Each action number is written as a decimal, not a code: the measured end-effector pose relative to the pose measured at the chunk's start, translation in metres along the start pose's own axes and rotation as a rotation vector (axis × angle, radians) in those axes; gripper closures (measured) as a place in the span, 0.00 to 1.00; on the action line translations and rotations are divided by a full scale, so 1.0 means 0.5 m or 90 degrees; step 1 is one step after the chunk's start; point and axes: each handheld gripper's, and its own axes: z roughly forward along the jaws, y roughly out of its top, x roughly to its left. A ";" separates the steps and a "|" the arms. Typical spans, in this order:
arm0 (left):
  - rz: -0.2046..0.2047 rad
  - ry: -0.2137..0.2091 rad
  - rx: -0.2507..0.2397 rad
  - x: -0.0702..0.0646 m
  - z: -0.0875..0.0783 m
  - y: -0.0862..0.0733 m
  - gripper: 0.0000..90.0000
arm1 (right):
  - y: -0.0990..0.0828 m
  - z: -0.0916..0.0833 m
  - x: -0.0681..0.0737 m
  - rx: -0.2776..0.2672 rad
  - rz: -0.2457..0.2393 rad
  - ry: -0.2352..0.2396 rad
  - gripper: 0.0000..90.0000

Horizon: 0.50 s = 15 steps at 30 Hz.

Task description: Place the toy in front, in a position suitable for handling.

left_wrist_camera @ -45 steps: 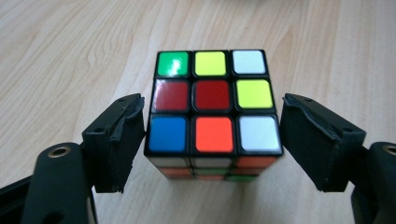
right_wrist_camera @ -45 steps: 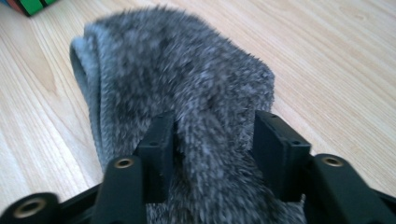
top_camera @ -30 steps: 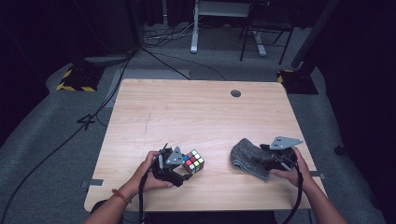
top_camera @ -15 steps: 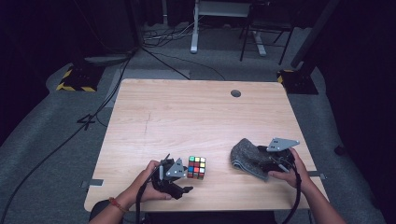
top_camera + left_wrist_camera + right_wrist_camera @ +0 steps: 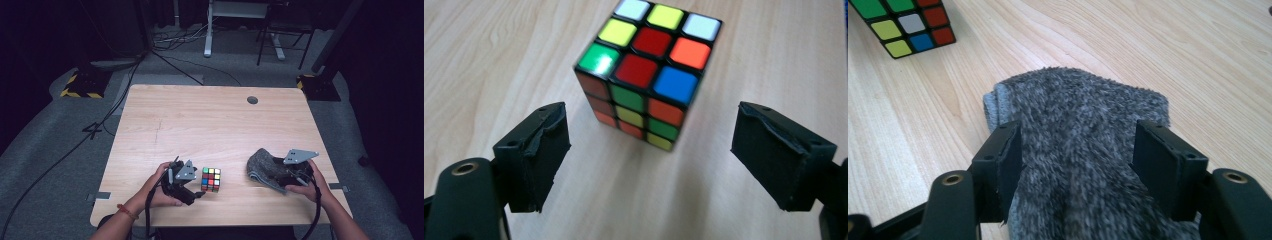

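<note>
Pale wooden table (image 5: 210,120). Bearing a cube (image 5: 211,179) near the front edge. Grey cloth (image 5: 262,164) lying well apart, rightward.

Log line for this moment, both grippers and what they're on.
left gripper: jaws just opened, clear of puzzle cube | cube: upright on table | right gripper: shut on grey cloth

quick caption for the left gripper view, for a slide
Left gripper open, jaws just widened, behind a scrambled puzzle cube standing free on the wooden table.

The cube (image 5: 646,75) shows multicoloured squares on black; the fuzzy cloth (image 5: 1083,150) is mottled grey.
</note>
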 end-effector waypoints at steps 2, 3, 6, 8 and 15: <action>-0.003 -0.014 0.003 0.011 0.012 0.011 0.18 | 0.001 0.003 0.003 0.000 -0.003 0.006 0.41; -0.008 -0.017 0.005 0.015 0.018 0.015 0.18 | 0.001 0.005 0.005 0.002 -0.003 0.006 0.41; 0.000 -0.036 0.006 0.022 0.036 0.026 0.18 | 0.001 0.011 0.008 0.003 -0.006 0.018 0.41; 0.012 -0.042 0.011 0.024 0.045 0.033 0.18 | 0.001 0.015 0.011 0.008 -0.008 0.020 0.41; 0.037 -0.069 0.025 0.024 0.068 0.047 0.18 | 0.004 0.032 0.021 0.022 -0.017 0.033 0.40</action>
